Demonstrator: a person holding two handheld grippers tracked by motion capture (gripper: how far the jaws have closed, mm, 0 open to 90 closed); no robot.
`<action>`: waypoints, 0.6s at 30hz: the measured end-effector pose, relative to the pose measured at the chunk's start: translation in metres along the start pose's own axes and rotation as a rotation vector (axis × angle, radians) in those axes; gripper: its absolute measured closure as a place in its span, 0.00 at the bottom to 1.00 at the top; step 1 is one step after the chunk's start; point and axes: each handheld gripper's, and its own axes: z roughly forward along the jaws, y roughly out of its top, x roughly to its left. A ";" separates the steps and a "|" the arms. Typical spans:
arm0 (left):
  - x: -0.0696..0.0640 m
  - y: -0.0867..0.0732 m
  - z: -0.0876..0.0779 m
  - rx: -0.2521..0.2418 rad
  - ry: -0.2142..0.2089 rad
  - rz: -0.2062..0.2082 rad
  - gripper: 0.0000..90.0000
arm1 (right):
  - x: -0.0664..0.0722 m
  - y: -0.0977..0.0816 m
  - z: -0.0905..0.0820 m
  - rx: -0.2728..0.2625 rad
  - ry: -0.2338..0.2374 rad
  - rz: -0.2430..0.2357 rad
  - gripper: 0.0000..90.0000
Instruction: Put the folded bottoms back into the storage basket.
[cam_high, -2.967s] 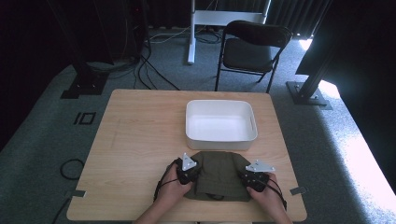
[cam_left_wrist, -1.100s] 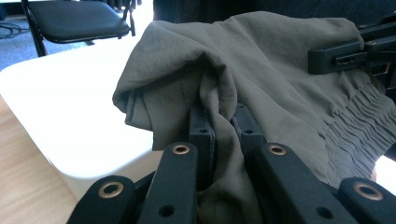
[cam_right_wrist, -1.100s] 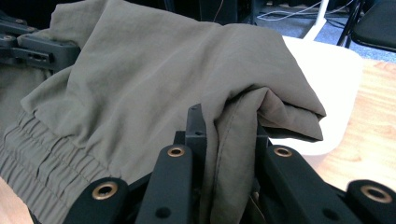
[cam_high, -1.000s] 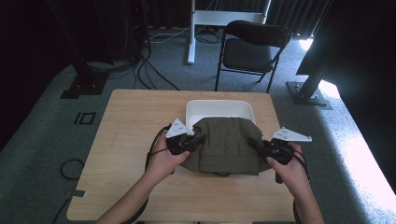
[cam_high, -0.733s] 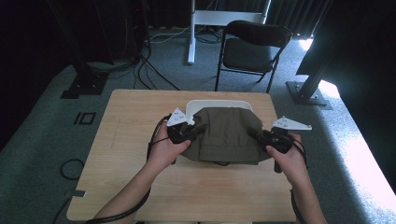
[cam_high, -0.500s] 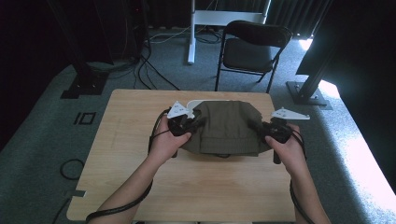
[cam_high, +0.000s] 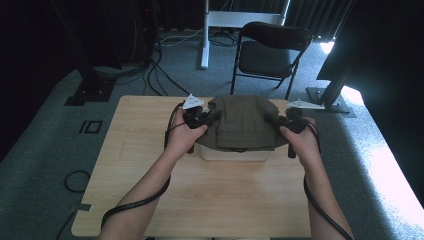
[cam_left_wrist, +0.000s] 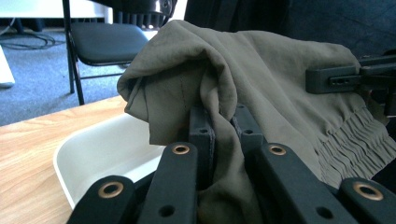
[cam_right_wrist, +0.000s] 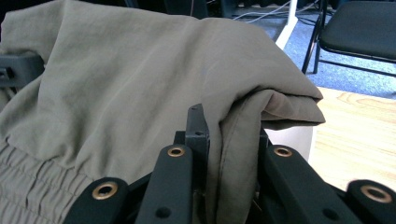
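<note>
**Folded olive cloth held over the white tub by both grippers**

In the high view, the folded olive-green cloth garment (cam_high: 242, 122) hangs between the left gripper (cam_high: 207, 119) and the right gripper (cam_high: 274, 120), above the white rectangular plastic tub (cam_high: 232, 154) on the light wooden table (cam_high: 150, 185). The cloth covers most of the tub; only the near wall is visible. A black folding chair (cam_high: 270, 50) stands behind the table.

The left gripper view shows what the high view hides: the jaws are narrow and pinch a bunched edge of the cloth (cam_left_wrist: 224, 140), and the tub's inside (cam_left_wrist: 112, 149) lies below it. The right gripper (cam_left_wrist: 345, 79) appears at the far side.

In the right gripper view, the jaws also clamp a fold of the cloth (cam_right_wrist: 233, 140). The gathered waistband (cam_right_wrist: 32, 186) is cut off at the bottom left corner. A corner of the tub (cam_right_wrist: 294, 135) is just visible under the cloth.
</note>
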 end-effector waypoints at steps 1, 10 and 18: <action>0.002 0.000 0.003 -0.002 0.003 -0.013 0.93 | -0.001 0.001 0.003 0.006 -0.002 0.002 0.88; 0.021 -0.007 0.028 0.020 0.050 -0.050 0.93 | -0.013 0.004 0.029 0.047 -0.015 0.034 0.88; 0.030 -0.022 0.053 0.063 0.082 -0.075 0.93 | -0.022 -0.008 0.063 0.093 -0.059 0.073 0.88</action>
